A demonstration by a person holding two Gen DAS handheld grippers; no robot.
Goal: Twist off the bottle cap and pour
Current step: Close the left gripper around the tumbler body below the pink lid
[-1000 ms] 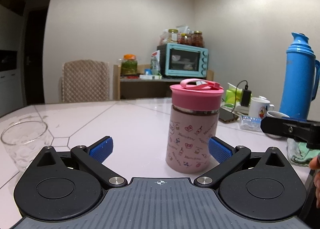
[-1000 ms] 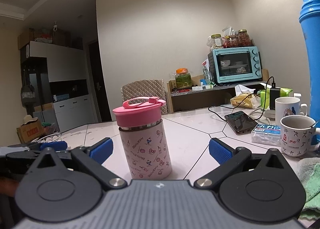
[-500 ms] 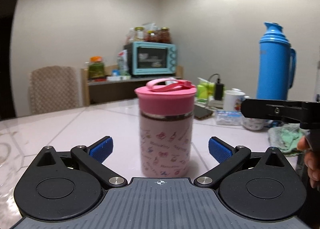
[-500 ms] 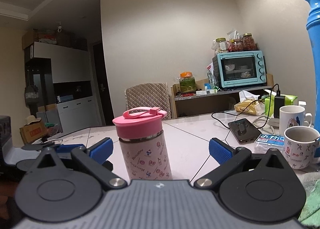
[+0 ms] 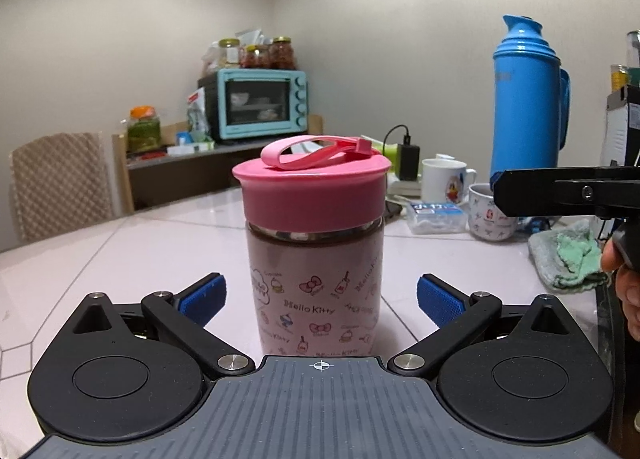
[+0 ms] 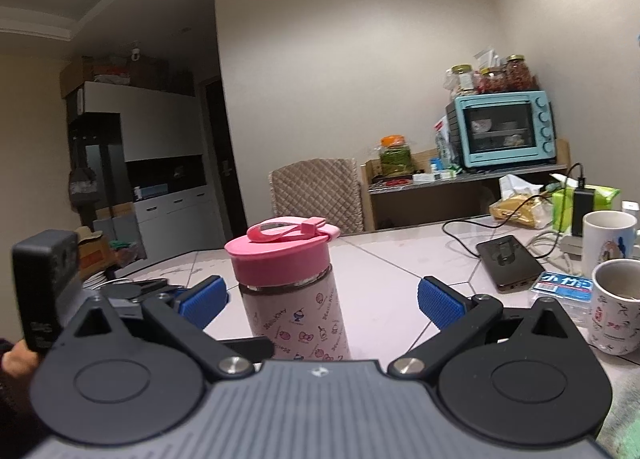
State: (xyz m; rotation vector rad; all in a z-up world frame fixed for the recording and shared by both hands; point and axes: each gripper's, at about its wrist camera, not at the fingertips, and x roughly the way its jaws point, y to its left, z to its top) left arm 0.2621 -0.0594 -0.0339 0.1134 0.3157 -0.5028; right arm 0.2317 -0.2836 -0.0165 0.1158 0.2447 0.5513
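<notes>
Your left gripper (image 5: 319,301) had its fingers spread wide on either side of the pink bottle (image 5: 314,259), not touching it. The bottle stood upright on the tabletop (image 5: 140,251), its pink cap (image 5: 312,191) on and the strap looped across the top. Your right gripper (image 6: 322,301) was just as wide, with the bottle (image 6: 294,311) left of centre between its fingers, beyond the fingertips.
</notes>
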